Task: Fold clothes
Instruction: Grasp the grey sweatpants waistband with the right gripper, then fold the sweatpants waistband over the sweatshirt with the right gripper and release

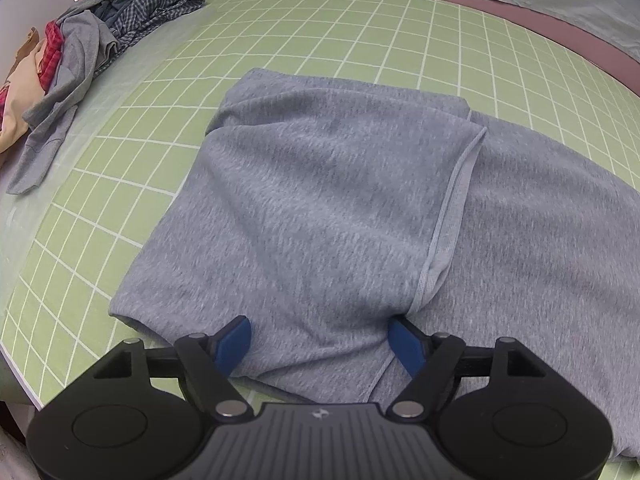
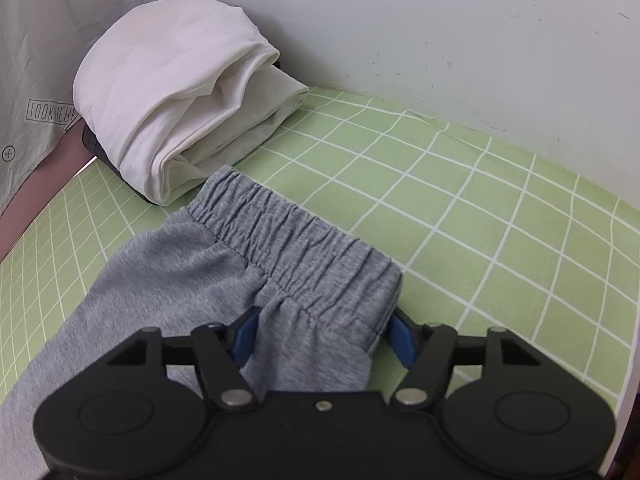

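Observation:
Grey sweat shorts (image 1: 320,200) lie on a green grid mat (image 1: 360,32), one part folded over the rest with a stitched hem running down the right. My left gripper (image 1: 320,340) is open, its blue fingers (image 1: 234,344) straddling the near edge of the cloth. In the right wrist view the shorts' elastic waistband (image 2: 292,236) lies ahead. My right gripper (image 2: 324,336) is open, its blue fingers (image 2: 402,340) on either side of the waistband end; the cloth lies between them.
A heap of unfolded clothes (image 1: 80,40) lies at the mat's far left. A folded white garment (image 2: 176,92) on a dark one sits by the wall (image 2: 440,40), just beyond the waistband. A person in a grey shirt (image 2: 36,80) stands at the mat's edge.

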